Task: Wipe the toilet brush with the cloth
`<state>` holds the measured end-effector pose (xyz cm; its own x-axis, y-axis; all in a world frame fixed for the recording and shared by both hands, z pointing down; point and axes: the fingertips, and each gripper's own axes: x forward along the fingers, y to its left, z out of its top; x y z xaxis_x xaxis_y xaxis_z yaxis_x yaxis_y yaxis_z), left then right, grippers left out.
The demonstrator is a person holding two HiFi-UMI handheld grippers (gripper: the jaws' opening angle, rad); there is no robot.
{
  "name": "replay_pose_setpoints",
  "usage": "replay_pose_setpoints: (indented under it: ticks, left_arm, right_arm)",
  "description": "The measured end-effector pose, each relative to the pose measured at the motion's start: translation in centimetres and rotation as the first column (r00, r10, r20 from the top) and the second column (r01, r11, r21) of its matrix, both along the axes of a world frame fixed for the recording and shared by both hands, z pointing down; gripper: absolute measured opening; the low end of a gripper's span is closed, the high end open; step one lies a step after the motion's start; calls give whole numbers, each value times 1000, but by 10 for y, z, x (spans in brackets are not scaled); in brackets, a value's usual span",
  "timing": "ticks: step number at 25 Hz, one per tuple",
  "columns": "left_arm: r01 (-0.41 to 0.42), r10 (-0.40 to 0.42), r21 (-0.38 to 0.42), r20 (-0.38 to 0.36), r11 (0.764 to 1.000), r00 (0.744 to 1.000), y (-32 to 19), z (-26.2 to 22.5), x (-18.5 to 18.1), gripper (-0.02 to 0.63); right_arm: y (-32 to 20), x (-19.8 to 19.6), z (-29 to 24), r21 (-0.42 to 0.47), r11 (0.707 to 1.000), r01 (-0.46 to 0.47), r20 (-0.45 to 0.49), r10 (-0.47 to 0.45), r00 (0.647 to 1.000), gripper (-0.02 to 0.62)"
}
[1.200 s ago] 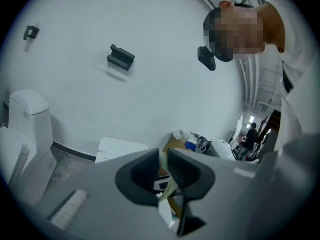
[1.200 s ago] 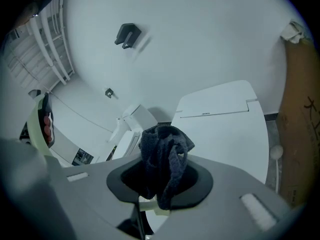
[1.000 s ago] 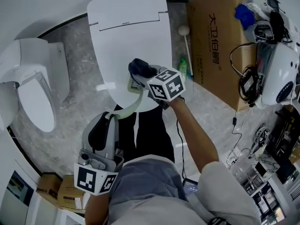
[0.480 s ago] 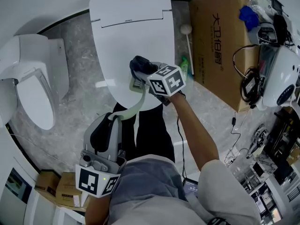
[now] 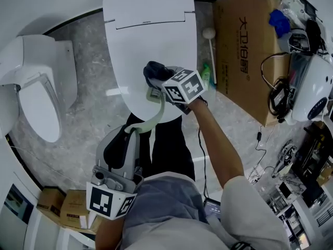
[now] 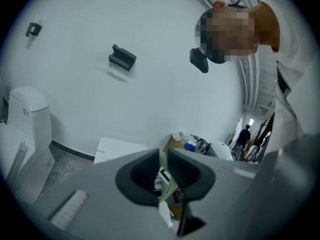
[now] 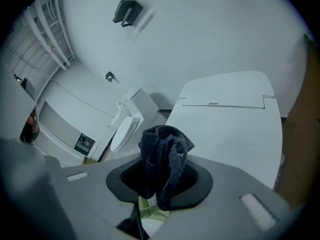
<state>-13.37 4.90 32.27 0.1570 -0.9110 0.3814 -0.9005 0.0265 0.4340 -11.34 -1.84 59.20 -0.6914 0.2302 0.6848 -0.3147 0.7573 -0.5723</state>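
A pale green toilet brush (image 5: 156, 111) curves up over the closed toilet lid (image 5: 148, 33). My left gripper (image 5: 130, 131) is shut on the lower end of its handle; the left gripper view shows the green handle (image 6: 163, 180) pinched between the dark pads. A dark blue cloth (image 5: 156, 71) is bunched at the brush's upper end, with my right gripper (image 5: 157, 81) shut on it. In the right gripper view the cloth (image 7: 165, 159) stands up between the jaws, and a bit of the green brush (image 7: 150, 209) shows below it.
A second toilet (image 5: 31, 95) stands at the left. A large cardboard box (image 5: 250, 46) is on the right, with a white-headed stick (image 5: 209, 35) and a green bottle (image 5: 205, 73) beside it. A white appliance (image 5: 309, 85) and cables crowd the far right.
Both grippers keep their holds. The cloth and right gripper have shifted only slightly against the brush's upper end.
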Motion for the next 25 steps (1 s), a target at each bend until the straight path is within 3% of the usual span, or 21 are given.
replay_pose_setpoints:
  ticks: [6,13,25]
  left_arm:
    - [8,-8,8,-16,1000,1000,-1,0,1,0]
    - [18,-18,12,-18,1000,1000,0,0,-3,0]
    - [41,-40,25,-21,999,999,-2,1,-7,0]
  right_arm:
    - [4,-6,2,1,996,88,-6,-88,996,100]
    - [16,-23,8,-21,971,237,-27,-237,971,98]
    - [35,-37,26,-57,897,439,-86,-442,893,98]
